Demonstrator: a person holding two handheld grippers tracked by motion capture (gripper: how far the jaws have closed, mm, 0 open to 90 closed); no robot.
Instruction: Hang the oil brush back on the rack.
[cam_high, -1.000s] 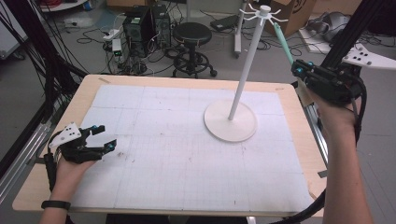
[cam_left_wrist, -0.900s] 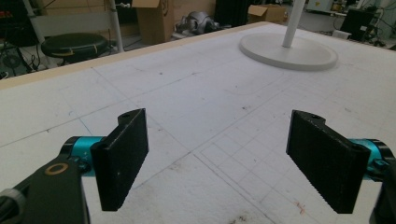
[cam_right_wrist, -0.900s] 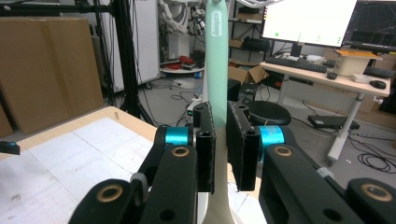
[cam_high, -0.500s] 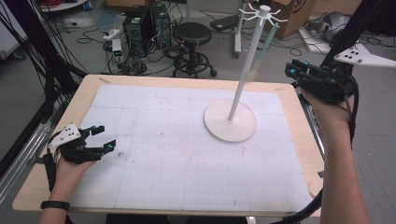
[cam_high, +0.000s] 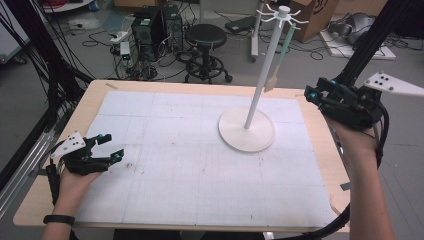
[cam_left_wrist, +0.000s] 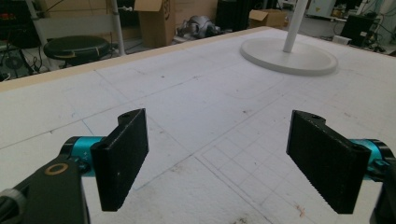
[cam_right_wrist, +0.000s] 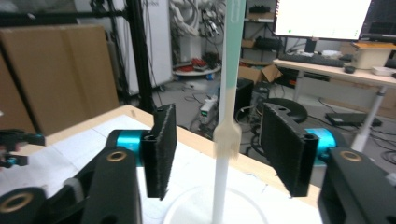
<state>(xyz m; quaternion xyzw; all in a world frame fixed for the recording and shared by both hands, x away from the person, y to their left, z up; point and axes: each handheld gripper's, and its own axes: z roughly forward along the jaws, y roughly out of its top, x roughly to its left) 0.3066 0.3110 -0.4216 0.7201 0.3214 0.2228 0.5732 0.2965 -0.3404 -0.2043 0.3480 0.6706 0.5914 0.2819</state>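
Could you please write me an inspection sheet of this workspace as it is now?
Surface: white gridded mat on a wooden table, a few dark specks.
Job's things: white hook stand upright on its round base; a teal-handled spatula hangs from a top hook.
Clutter: nothing seen on the mat.
Grippers: left gripper open, low over the mat's near left; right gripper open, raised at the right edge, facing the spatula.
Cables: black cable loops from the right gripper.
Surroundings: stool, computer towers, floor wiring, cardboard boxes.
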